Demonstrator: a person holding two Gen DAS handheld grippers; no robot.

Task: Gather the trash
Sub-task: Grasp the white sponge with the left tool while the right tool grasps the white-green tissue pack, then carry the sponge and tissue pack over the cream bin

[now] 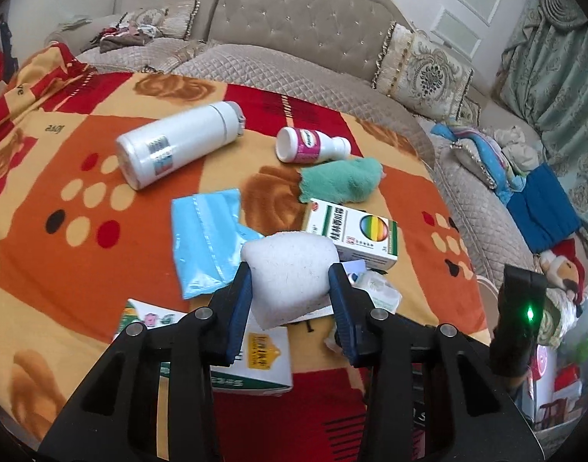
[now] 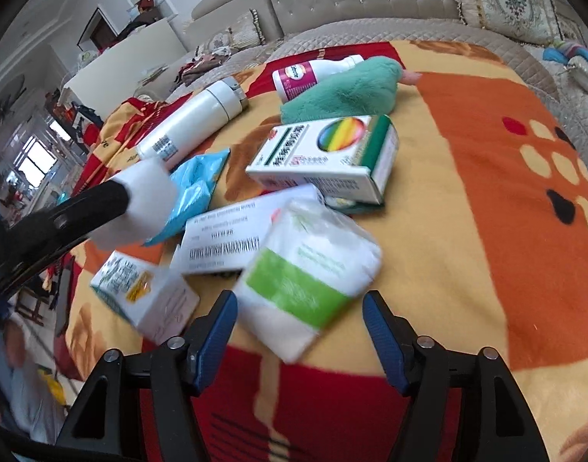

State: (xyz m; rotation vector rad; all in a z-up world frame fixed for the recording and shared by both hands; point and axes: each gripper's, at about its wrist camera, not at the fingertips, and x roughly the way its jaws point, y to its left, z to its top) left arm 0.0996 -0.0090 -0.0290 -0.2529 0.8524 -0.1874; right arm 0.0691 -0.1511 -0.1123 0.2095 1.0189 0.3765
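While left gripper (image 1: 290, 281) clamps white foam block (image 1: 290, 273), right gripper (image 2: 299, 321) gapes.

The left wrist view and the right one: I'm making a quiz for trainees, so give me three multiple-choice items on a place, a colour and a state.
1. Where does the small pink-labelled bottle lie?
A. beside the green cloth
B. on the sofa
C. inside the rainbow box

2. What colour is the flat plastic bag?
A. red
B. light blue
C. black

3. What is the left gripper doing?
A. hanging open and empty
B. shut on the white foam block
C. shut on the big white flask

Answers: 1 A, the bottle's neck meets the cloth; 2 B, it shows pale blue on the blanket; 3 B, both pads press the block's sides.
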